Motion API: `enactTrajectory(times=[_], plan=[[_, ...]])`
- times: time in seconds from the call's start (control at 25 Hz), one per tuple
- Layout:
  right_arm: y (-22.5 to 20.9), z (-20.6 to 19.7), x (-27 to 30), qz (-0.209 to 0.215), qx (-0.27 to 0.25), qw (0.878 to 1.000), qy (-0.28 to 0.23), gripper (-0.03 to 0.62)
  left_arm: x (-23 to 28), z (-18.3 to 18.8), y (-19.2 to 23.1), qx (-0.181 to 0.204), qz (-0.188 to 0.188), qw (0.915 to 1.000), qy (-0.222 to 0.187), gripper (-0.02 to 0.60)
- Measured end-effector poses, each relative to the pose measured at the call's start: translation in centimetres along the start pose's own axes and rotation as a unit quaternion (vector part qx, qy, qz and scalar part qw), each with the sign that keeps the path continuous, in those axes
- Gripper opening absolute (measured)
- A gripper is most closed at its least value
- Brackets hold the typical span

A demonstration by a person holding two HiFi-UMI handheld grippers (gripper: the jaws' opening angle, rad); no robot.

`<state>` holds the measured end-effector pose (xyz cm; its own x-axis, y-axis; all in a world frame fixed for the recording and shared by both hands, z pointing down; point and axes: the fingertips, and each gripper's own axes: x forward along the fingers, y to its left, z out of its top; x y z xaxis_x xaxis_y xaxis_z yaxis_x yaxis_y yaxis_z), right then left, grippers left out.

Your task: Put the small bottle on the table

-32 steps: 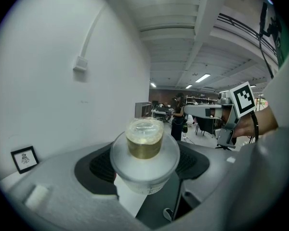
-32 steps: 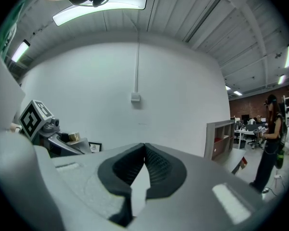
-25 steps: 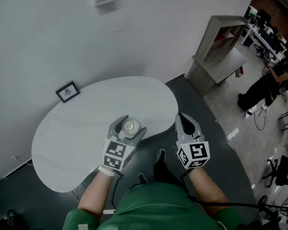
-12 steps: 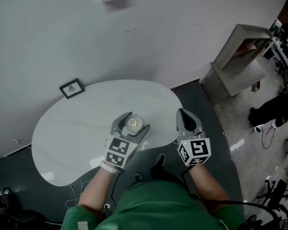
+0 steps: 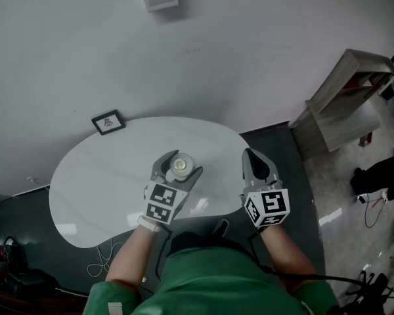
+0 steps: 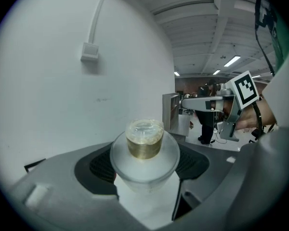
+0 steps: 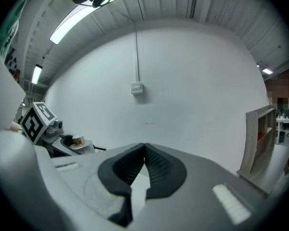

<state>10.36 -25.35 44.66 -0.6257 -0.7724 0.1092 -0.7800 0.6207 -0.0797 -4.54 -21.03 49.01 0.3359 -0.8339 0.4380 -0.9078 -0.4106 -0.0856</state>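
Left gripper [image 5: 182,162] clamps the small bottle [image 6: 144,146] over the table [image 5: 98,176]; releasing too high might topple it. Right gripper [image 5: 255,162] is closed, empty.

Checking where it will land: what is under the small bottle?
The white table lies below the small bottle, held in the left gripper. The bottle's base and any gap to the table are covered.
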Motion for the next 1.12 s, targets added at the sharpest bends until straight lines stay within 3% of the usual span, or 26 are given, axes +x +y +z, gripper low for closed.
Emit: enactTrajectory(times=[0.32, 1.12], plan=[[-0.5, -1.0, 2.4, 0.005, 0.010, 1.000, 0.012, 0.002, 2.8, -1.7, 4.3, 0.022, 0.036, 0.9987, 0.028, 0.347], [0.2, -2.2, 5.2, -0.087, -0.019, 0.994, 0.063, 0.002, 10.3, -8.5, 13.8, 0.027, 0.002, 0.9982, 0.053, 0.347]])
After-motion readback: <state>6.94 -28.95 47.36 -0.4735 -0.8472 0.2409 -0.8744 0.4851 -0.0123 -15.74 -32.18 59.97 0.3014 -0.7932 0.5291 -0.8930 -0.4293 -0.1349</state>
